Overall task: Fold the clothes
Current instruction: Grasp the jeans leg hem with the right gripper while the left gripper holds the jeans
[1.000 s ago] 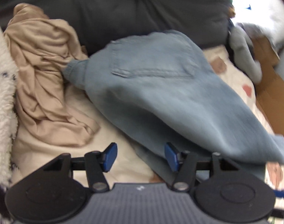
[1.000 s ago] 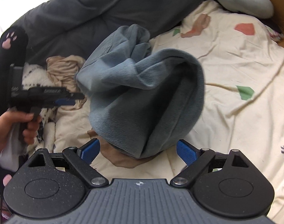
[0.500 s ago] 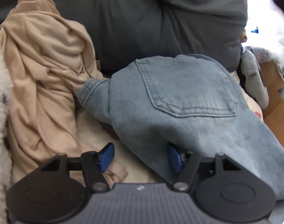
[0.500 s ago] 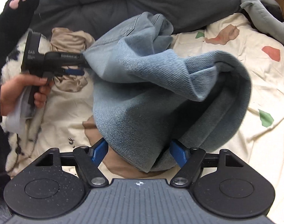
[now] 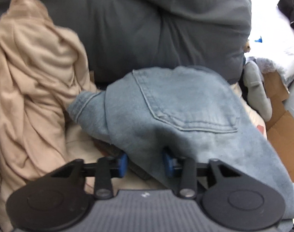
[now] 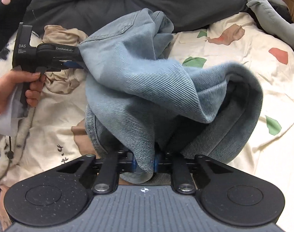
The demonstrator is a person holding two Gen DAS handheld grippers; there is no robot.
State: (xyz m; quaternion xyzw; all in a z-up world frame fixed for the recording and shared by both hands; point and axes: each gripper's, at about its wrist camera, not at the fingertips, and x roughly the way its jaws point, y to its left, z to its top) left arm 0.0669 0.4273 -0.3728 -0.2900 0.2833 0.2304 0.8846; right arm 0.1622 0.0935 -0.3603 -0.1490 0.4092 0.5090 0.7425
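Left wrist view: my left tongs (image 5: pixel 144 164) are closing on a fold of the jeans (image 5: pixel 175 119). The denim sits between the two blue pads (image 5: pixel 122 163), and the cloth bunches there, so I read this as a grasp. The jeans lie directly ahead of the tongs, back pocket (image 5: pixel 187 104) facing up. A tan garment (image 5: pixel 33 77) is heaped ahead and to the left, touching the waistband corner. A dark grey duvet (image 5: pixel 147 25) lies beyond both. A cardboard box (image 5: pixel 284 127) is off to the right.

Right wrist view: my right tongs (image 6: pixel 145 162) are closing on another fold of the jeans (image 6: pixel 147 89), and the denim is pinched tightly between the pads. The rest of the jeans rises in a hump ahead of the tongs. Ahead and to the left, my left hand (image 6: pixel 13 90) holds the left tongs (image 6: pixel 73 62) against the waistband edge. The jeans rest on a cream bedsheet (image 6: pixel 262 73) with leaf prints, which spreads to the right.
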